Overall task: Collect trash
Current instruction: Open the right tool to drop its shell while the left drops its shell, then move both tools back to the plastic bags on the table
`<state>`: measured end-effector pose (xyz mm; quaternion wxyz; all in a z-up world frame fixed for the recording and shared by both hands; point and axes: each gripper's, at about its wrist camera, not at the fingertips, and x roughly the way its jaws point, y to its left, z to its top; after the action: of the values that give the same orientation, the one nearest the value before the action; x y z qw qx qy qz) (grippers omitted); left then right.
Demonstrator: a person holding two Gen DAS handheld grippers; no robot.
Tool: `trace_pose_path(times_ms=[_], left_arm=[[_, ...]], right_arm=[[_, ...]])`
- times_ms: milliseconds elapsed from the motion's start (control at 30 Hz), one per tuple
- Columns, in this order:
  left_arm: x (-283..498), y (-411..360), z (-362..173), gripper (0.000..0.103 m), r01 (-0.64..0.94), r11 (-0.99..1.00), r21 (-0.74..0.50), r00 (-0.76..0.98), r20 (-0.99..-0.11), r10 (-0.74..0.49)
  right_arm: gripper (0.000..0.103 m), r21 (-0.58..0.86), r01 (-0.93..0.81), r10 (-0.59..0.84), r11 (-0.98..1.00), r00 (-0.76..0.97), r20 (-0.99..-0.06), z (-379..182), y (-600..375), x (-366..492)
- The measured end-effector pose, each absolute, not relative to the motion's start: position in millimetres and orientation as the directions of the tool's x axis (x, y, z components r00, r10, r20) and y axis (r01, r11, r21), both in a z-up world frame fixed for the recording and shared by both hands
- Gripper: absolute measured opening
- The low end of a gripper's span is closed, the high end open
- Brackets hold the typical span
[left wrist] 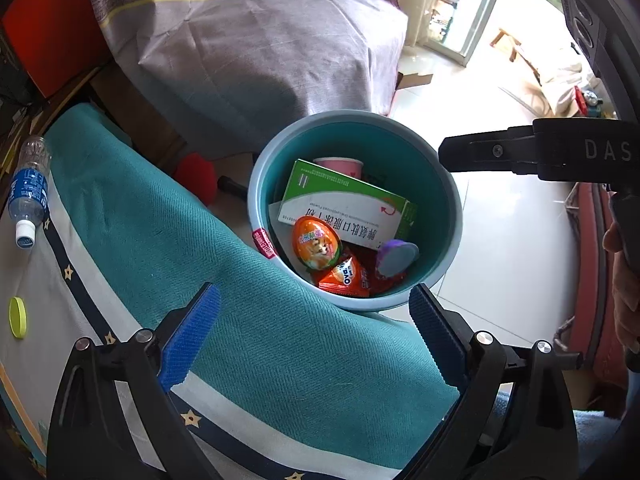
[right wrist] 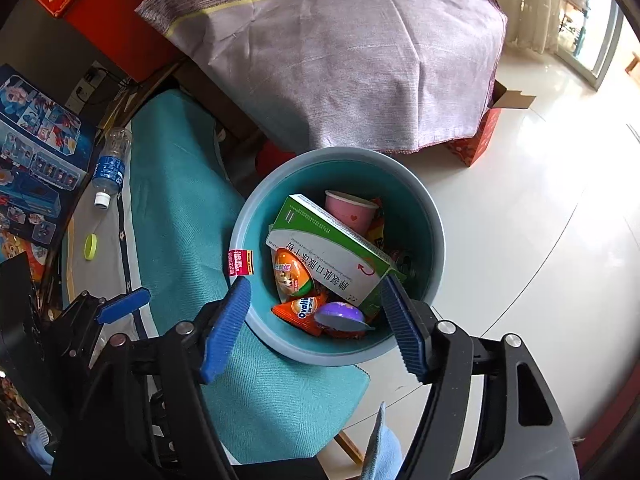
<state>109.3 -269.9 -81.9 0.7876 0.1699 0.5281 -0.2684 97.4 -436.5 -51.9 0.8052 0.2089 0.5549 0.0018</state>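
Both the left gripper (left wrist: 314,334) and the right gripper (right wrist: 316,330) have wide, empty jaws above the blue bin (right wrist: 434,240). The trash sits inside the bin. Next, I think, go far left on the bench (left wrist: 100,280) for the yellow cap (left wrist: 17,317), then the bottle (left wrist: 30,192). Lift clear of the rim first.
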Motion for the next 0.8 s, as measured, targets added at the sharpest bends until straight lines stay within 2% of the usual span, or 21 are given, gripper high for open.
trace_pose_path(times_ms=[67,167,800], left_arm=[[110,-266,-81,0.095,0.597,0.802,-0.026,0.296,-0.922,-0.250],[110,-258,-78,0.096,0.588,0.808,-0.039,0.298,-0.918,-0.261],[97,-184,-65,0.097,0.495,0.863,-0.099,0.325,-0.901,-0.289]], right_arm=[[0.080,0.326,0.233,0.224,0.916,0.377,-0.899,-51,-433,98],[0.086,0.317,0.245,0.217,0.916,0.361,-0.907,-51,-429,99],[0.086,0.264,0.170,0.201,0.950,0.316,-0.927,-39,-358,102]])
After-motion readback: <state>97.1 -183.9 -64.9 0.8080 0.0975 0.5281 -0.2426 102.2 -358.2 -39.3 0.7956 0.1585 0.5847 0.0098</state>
